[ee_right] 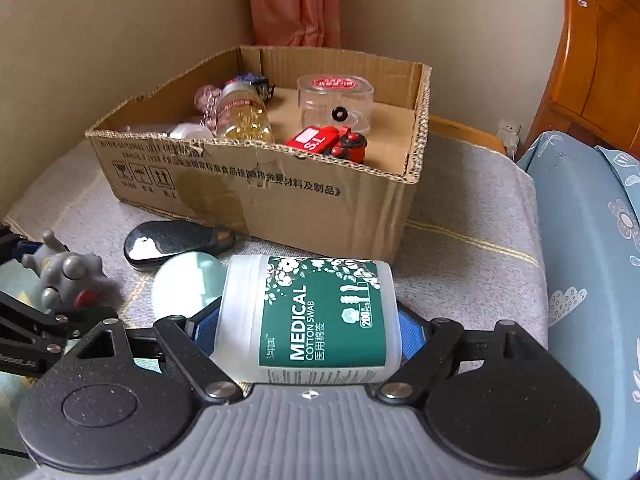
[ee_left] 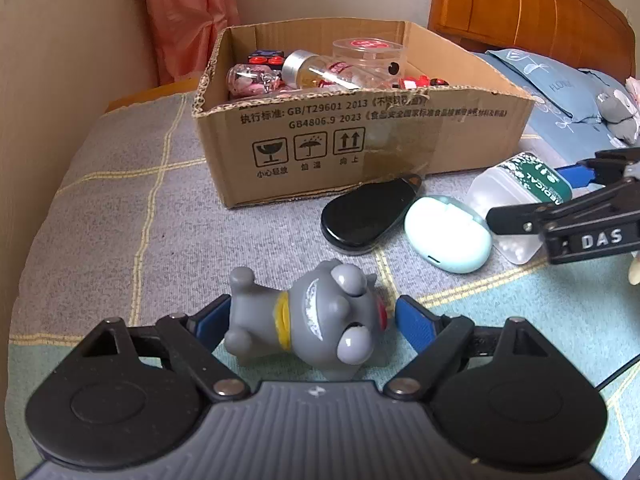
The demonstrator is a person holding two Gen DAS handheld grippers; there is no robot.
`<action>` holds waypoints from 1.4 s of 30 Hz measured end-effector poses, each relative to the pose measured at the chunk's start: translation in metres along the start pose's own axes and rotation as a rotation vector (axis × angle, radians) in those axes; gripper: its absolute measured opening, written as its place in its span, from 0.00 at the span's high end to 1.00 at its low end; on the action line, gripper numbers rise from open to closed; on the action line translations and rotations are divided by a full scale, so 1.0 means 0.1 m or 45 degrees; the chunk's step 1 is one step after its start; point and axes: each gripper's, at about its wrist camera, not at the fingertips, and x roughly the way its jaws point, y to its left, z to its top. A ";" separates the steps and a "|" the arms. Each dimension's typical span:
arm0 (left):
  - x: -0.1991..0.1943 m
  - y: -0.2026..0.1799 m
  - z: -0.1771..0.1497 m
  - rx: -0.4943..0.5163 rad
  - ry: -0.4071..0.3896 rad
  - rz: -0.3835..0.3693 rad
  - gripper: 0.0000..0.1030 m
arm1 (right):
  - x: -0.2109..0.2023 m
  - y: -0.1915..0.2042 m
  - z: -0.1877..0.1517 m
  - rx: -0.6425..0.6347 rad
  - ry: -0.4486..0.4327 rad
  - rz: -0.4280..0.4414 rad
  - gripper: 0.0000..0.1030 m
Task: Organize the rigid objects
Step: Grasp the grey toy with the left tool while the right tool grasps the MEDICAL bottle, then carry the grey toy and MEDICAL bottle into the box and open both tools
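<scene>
Two grippers are in frame, each around one item on the checked blanket (ee_left: 120, 200). Left gripper (ee_left: 310, 320): blue pads bracket the grey toy figure (ee_left: 320, 312), which lies on its side; left pad touches, right pad sits just clear, so the grip is not closed. Right gripper (ee_right: 308, 330): pads pressed against both sides of the cotton swab jar (ee_right: 316, 316), lying flat. Just beyond lie a pale mint case (ee_left: 446, 236) and a black oval case (ee_left: 362, 216), touching each other. Further back stands the cardboard box (ee_right: 280, 196), holding a red toy car (ee_right: 328, 142), a clear round container (ee_right: 336, 100) and a bottle (ee_right: 244, 116)
</scene>
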 end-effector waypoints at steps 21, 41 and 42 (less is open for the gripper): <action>-0.42 0.08 0.18 0.211 0.003 -0.104 0.29 | -0.55 0.12 0.11 -0.126 -0.049 0.044 0.16; -0.55 0.20 1.50 0.224 -0.136 -0.128 0.29 | -0.60 0.00 0.92 -0.095 -0.204 0.059 0.16; -0.51 0.20 1.58 0.216 -0.138 -0.122 0.29 | -0.55 -0.01 0.96 -0.089 -0.200 0.060 0.16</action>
